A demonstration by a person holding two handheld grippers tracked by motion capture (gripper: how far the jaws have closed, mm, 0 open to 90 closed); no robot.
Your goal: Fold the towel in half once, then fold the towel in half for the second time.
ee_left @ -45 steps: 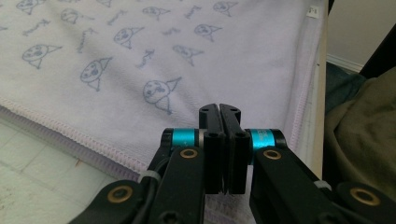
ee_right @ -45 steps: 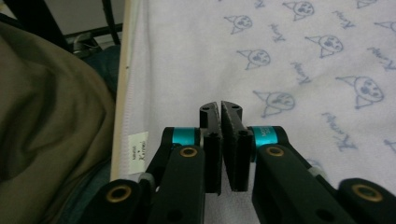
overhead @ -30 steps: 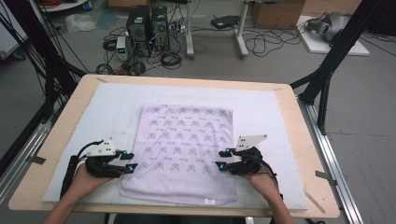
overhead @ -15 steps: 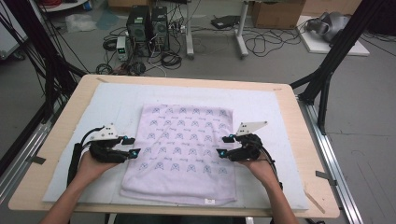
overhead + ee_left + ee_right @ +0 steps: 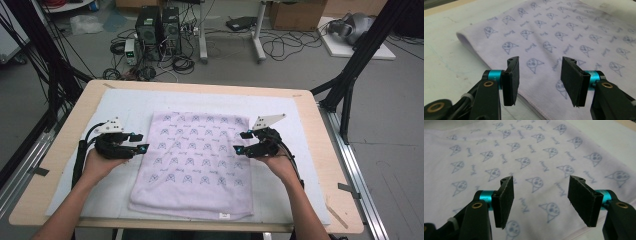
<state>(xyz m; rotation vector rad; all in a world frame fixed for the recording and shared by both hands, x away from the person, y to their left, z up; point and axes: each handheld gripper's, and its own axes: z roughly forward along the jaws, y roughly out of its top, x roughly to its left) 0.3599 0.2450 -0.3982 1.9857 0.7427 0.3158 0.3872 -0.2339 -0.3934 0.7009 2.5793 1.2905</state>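
High view: the folded lilac towel (image 5: pixel 192 162) is laid flat on the white mat (image 5: pixel 125 107); the left gripper (image 5: pixel 136 142) and right gripper (image 5: pixel 241 142) are held at its side edges.
Left gripper view: jaws parted, just opened further, nothing gripped; the towel's edge is seen below.
Right gripper view: jaws parted above the towel's print, nothing clamped.

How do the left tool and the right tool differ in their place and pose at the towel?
The left tool hovers at the left edge of the towel; the right tool hovers at its right edge. The left tool points right across the table, the right tool points left, so they face each other. The left tool's plate lies flatter; the right tool's plate tilts up more. Both have open jaws with nothing between the pads, and neither holds the towel.
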